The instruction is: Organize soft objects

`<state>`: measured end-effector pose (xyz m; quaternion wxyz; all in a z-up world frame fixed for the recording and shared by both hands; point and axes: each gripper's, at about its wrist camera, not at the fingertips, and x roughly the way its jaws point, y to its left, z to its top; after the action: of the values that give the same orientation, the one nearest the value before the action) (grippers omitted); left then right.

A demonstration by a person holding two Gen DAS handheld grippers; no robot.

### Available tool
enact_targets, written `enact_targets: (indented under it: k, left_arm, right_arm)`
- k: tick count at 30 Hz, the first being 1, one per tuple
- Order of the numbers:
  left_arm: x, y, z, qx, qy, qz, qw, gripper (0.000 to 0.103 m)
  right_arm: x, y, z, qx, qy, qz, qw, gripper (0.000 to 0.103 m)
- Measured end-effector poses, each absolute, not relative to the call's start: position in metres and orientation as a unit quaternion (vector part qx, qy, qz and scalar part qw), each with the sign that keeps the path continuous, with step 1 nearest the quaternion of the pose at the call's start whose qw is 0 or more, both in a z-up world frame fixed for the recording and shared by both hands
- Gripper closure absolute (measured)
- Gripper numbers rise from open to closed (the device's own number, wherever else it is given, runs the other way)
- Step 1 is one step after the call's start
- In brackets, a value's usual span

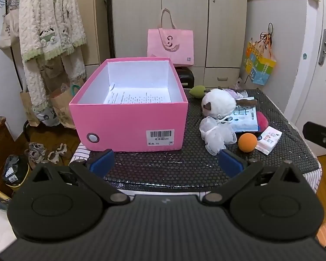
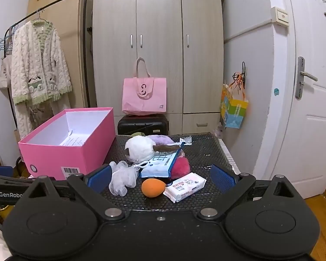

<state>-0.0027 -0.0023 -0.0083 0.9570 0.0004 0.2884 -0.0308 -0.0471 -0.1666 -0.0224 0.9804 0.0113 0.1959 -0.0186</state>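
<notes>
both tongs are spread wide and hold nothing: the left tongs point(image 1: 166, 163) face the open pink box point(image 1: 128, 126), the right tongs point(image 2: 160, 179) face the pile on the table point(image 2: 206, 152). just ahead of the right tongs, between its blue pads, lie the orange ball point(image 2: 153, 187) and the tissue pack point(image 2: 184, 186); the white mesh puff point(image 2: 121, 179) sits by its left pad, the white plush point(image 2: 140, 149) further off. all look light and squashy. the ball may roll, so pinch it across the middle; the puff can be taken anywhere, and the pack's wrapper looks slippery.
</notes>
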Motion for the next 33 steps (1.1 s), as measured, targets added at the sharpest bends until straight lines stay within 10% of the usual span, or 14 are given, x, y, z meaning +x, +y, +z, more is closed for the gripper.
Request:
enact_targets:
  k: [33]
  left_arm:
    - [-0.008, 0.000, -0.016, 0.011, 0.267, -0.037, 0.963, 0.000]
  right_arm:
    - [-0.053, -0.164, -0.026, 0.014, 0.204, 0.050, 0.978, 0.000]
